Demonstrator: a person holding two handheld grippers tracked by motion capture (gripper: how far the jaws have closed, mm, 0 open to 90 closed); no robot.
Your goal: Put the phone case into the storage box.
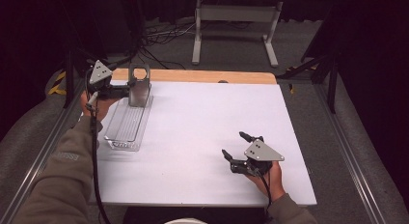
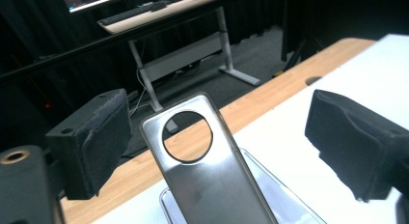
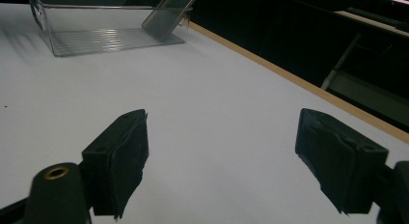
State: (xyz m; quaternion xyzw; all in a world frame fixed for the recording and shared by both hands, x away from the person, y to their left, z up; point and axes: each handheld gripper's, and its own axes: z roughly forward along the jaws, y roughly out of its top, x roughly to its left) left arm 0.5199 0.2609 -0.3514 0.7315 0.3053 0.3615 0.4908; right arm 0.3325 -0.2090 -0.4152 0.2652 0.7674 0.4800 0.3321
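Near the bottom right of the high view, the right hand-held gripper (image 1: pixel 237 146) rests low over the white bench (image 1: pixel 207 132). Its jaws stand wide apart with nothing between them, and bare bench shows in the gap.

Farther up, at the upper left of the high view, a clear plastic tray (image 1: pixel 126 125) lies on the bench. A shiny metal plate (image 1: pixel 139 86) with a round hole near its top stands in the tray's far end, leaning a little.

Just beside the plate is the left hand-held gripper (image 1: pixel 126 90). In the left gripper view the plate (image 2: pixel 212 185) stands between its two black pads (image 2: pixel 94 142), but the pads do not touch it. The jaws are wide open and hold nothing.
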